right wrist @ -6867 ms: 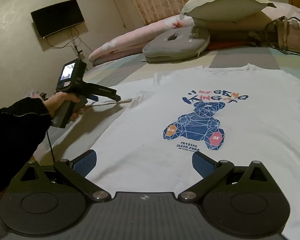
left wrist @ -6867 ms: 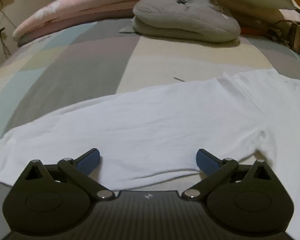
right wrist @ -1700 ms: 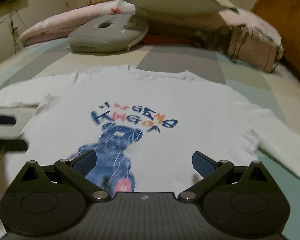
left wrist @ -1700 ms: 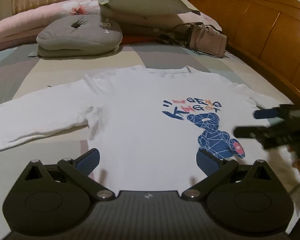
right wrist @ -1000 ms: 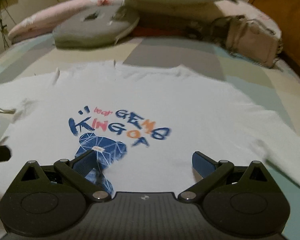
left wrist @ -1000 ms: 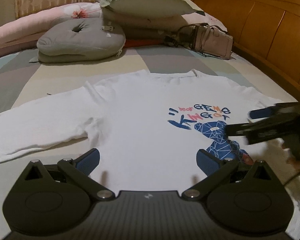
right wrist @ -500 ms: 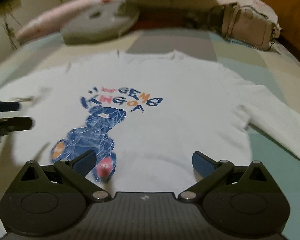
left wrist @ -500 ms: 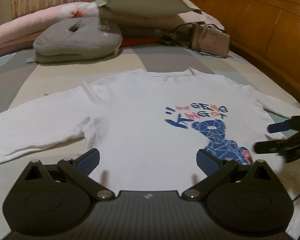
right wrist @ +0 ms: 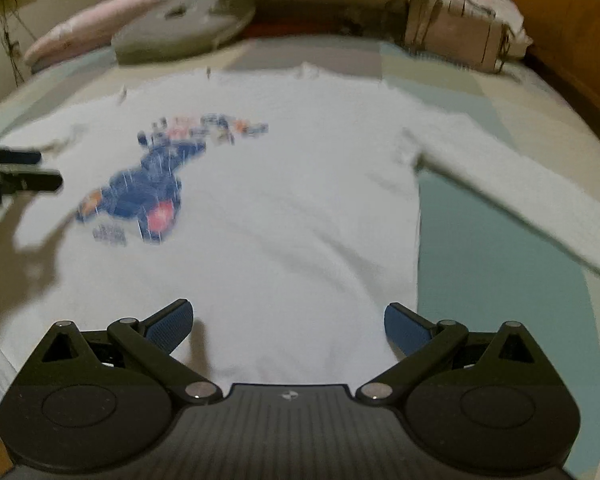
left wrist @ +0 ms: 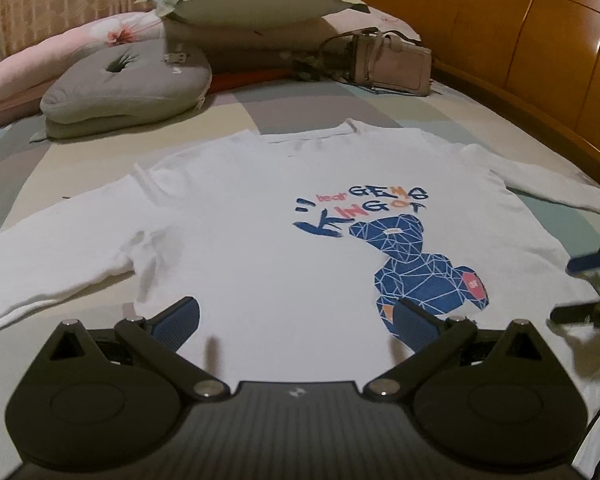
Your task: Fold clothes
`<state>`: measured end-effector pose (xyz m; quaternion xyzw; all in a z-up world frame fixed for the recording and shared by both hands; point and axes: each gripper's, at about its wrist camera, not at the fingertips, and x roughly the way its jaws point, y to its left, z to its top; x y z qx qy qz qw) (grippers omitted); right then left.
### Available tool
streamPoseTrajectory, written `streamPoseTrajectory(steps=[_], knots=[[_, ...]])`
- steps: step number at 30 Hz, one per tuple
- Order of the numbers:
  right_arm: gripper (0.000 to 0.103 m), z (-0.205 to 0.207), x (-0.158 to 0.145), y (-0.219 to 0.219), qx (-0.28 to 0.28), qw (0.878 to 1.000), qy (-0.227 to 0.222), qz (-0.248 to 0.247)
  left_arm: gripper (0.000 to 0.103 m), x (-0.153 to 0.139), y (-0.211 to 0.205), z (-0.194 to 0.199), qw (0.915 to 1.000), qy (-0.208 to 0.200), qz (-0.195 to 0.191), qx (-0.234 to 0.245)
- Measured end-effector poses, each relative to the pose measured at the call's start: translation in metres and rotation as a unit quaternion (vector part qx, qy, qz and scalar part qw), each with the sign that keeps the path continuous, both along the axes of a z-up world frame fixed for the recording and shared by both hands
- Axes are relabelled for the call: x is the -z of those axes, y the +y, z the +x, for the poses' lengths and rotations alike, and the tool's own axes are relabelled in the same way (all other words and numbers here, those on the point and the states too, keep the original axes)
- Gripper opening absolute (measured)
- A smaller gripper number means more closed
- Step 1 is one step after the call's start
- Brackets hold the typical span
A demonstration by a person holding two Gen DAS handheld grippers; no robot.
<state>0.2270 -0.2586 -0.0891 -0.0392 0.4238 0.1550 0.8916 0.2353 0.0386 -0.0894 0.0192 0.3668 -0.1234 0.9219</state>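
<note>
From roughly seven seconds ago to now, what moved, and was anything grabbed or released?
Both claws moved from the shirt's left sleeve side to its bottom hem; the left claw and right claw now hang open over the hem, holding nothing. The white shirt stayed flat, print up, sleeves spread; the grey cushion and handbag did not move.

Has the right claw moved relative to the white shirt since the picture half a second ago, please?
Yes. In the left wrist view the right claw sits further right, clear of the bear print on the white shirt, toward its right edge. It is open.
</note>
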Motion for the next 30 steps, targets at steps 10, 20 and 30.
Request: streamPoseTrajectory(steps=[10, 20, 30], knots=[[0.103, 0.066, 0.016, 0.022, -0.015, 1.000, -0.008, 0.018, 0.102, 0.005, -0.002, 0.006, 0.9999, 0.006, 0.008, -0.004], [0.103, 0.026, -0.017, 0.016, 0.017, 1.000, -0.020, -0.008, 0.102, 0.000, -0.002, -0.001, 1.0000, -0.001, -0.003, 0.003], [0.103, -0.087, 0.008, 0.046, -0.008, 1.000, -0.003, -0.025, 0.102, -0.003, -0.014, -0.017, 0.9996, -0.013, 0.003, 0.025]])
